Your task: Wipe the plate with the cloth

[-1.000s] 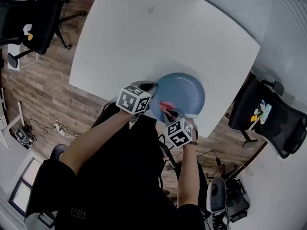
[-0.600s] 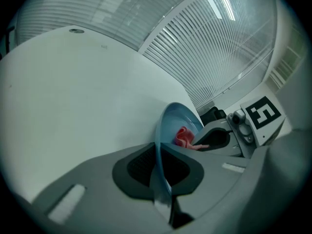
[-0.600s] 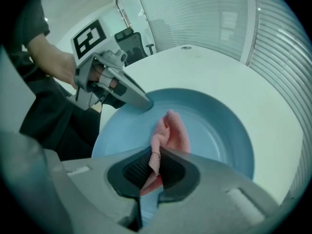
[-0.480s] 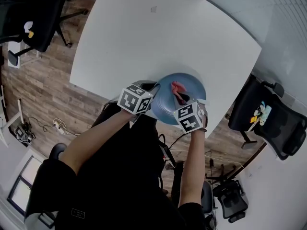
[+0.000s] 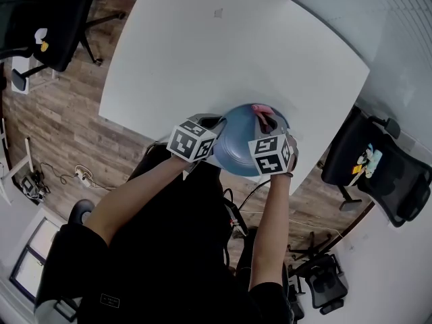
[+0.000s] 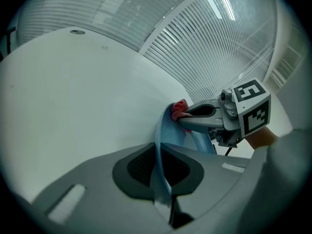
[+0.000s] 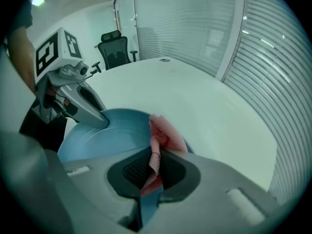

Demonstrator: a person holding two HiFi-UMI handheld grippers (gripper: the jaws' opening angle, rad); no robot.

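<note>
White table [image 5: 223, 52] behind plate [image 5: 237, 142], wood floor [image 5: 61, 127], perhaps blinds [image 6: 209, 38]

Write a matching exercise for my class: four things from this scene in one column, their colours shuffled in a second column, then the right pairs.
Things:
1. plate
2. cloth
3. table
4. chair

Colours:
a. black
b. pink
c. blue
d. white

Pairs: 1-c, 2-b, 3-d, 4-a
</note>
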